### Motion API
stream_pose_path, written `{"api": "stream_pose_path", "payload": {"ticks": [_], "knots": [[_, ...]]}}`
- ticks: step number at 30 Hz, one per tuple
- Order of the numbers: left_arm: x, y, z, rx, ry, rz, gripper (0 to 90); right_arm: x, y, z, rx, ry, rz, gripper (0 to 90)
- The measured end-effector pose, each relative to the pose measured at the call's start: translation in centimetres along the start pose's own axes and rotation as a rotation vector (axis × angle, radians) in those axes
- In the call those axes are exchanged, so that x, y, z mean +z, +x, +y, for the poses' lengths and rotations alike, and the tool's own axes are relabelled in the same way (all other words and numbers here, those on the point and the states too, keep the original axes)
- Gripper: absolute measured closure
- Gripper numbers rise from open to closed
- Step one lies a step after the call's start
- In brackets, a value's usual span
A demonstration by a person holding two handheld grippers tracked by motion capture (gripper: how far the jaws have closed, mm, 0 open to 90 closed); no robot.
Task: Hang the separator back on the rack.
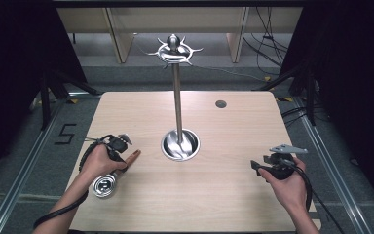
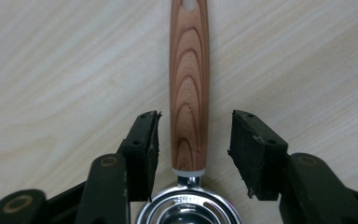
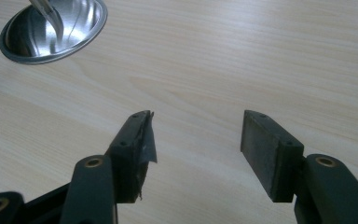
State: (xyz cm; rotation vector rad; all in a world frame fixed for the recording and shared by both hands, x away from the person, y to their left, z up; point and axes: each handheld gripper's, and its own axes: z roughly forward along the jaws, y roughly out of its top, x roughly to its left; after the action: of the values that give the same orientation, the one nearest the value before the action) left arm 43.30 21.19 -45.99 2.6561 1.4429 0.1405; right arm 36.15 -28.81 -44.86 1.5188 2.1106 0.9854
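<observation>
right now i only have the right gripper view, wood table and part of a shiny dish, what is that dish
Observer: It is the round base of a tall metal stand with hooks at its top, seen in the high view.
Operator: where's the left gripper
Observer: The left gripper is at the table's near left, over a metal strainer with a wooden handle.
Operator: has it grabbed it
Observer: No. In the left gripper view the jaws stand open on either side of the handle, with a gap on both sides.
</observation>
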Motion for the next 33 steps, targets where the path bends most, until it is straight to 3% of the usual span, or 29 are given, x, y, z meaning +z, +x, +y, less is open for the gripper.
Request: {"api": "stream_pose_path", "payload": {"ticks": [3, 4, 5, 6, 7, 8, 9, 15, 16, 18, 19, 22, 23, 24, 27, 33], "knots": [[0.5, 0.1, -0.1, 0.000, 0.026, -0.002, 54.1, 0.0, 0.1, 0.0, -0.002, -0.001, 0.006, 44.0], [0.6, 0.2, -0.1, -0.009, 0.039, -0.020, 54.7, 0.0, -0.2, 0.0, -0.042, -0.016, -0.001, 44.0], [0.6, 0.2, 0.0, -0.002, 0.052, -0.017, 54.7, 0.0, -0.2, 0.0, -0.042, -0.016, -0.001, 44.0], [0.7, 0.4, 0.1, 0.026, 0.064, 0.002, 55.0, 0.0, 0.1, 0.0, -0.007, -0.005, 0.010, 44.0], [0.8, 0.4, 0.1, 0.027, 0.059, 0.001, 55.3, 0.2, -0.2, -0.1, -0.050, -0.015, -0.002, 44.0], [0.9, 0.4, 0.2, 0.016, 0.059, 0.001, 55.9, 0.0, 0.0, -0.1, -0.024, 0.002, -0.005, 44.0], [1.2, 0.6, 0.0, 0.047, 0.030, 0.013, 55.9, 0.0, 0.0, -0.1, -0.024, 0.002, -0.005, 44.0], [1.7, 0.9, 0.0, 0.047, 0.034, 0.021, 58.9, 0.1, -0.1, -0.1, -0.043, -0.008, -0.003, 44.0], [1.4, 1.1, 0.2, 0.065, 0.085, 0.015, 59.2, 0.1, -0.3, -0.1, -0.062, -0.007, -0.007, 44.0], [1.4, 1.2, 0.2, 0.060, 0.081, 0.010, 59.5, 0.1, -0.3, 0.0, -0.072, -0.015, -0.011, 44.0], [1.4, 1.3, 0.2, 0.065, 0.088, 0.012, 59.9, 0.1, -0.3, 0.0, -0.061, -0.014, -0.009, 44.0], [1.9, 1.3, 0.1, 0.049, 0.041, 0.008, 61.3, 0.1, 0.1, 0.0, -0.010, -0.008, 0.004, 44.0], [1.7, 1.4, 0.2, 0.055, 0.077, 0.006, 61.9, 0.1, -0.1, 0.0, -0.041, -0.016, -0.007, 44.0], [1.8, 1.5, 0.3, 0.062, 0.081, 0.001, 62.3, 0.1, -0.1, 0.0, -0.042, -0.017, -0.004, 44.0], [2.1, 1.4, 0.1, 0.061, 0.041, 0.012, 64.1, 0.1, -0.4, 0.0, -0.079, -0.018, -0.014, 44.0], [2.2, 1.4, 0.1, 0.064, 0.037, 0.025, 66.8, 0.1, -0.1, 0.0, -0.041, -0.016, -0.004, 44.0]]}}
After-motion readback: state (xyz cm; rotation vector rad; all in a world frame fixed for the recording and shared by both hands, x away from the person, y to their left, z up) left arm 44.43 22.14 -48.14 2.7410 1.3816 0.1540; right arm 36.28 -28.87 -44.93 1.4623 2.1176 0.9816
